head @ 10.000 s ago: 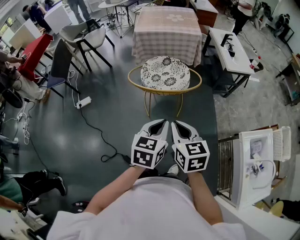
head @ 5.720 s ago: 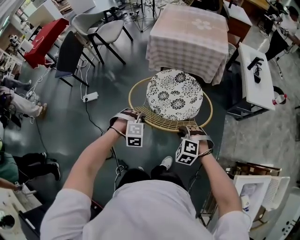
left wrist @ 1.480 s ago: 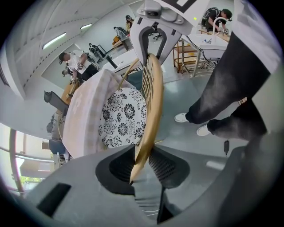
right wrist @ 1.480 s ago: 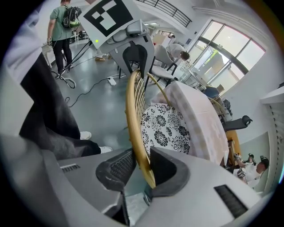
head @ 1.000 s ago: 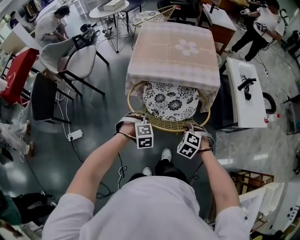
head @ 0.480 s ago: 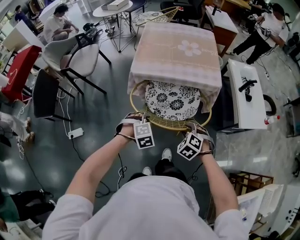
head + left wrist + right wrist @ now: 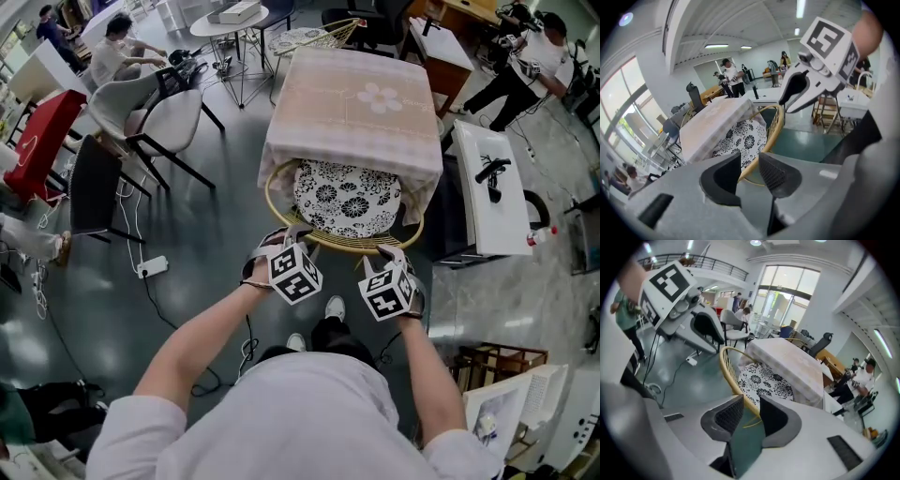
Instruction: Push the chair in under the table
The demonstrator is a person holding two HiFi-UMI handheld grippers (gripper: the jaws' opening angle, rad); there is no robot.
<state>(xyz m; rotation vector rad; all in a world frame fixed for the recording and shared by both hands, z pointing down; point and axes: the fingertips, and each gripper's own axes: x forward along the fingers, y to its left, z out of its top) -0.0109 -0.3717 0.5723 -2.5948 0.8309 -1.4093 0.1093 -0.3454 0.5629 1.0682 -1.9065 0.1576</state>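
Note:
The chair has a golden rattan rim (image 7: pixel 277 203) and a black-and-white floral cushion (image 7: pixel 347 197). Its front half sits under the table with the pink checked cloth (image 7: pixel 352 103). My left gripper (image 7: pixel 289 234) hovers just above the back rim at the left, and my right gripper (image 7: pixel 392 255) above it at the right. In the left gripper view, the rim (image 7: pixel 776 124) shows through the gap of the left gripper (image 7: pixel 749 160), beyond the tips. The right gripper (image 7: pixel 751 401) frames the rim (image 7: pixel 729 371) the same way. Both pairs of jaws are closing; no pad presses on anything.
Grey shell chairs (image 7: pixel 159 103) and a black chair (image 7: pixel 94 187) stand at the left. A power strip with a cable (image 7: pixel 150 269) lies on the floor. A white side table (image 7: pixel 492 187) stands right of the chair. People are at the far back.
Both grippers have let go of the chair's back rim, risen off it and rolled, so that their marker cubes face up. The chair stays under the table.

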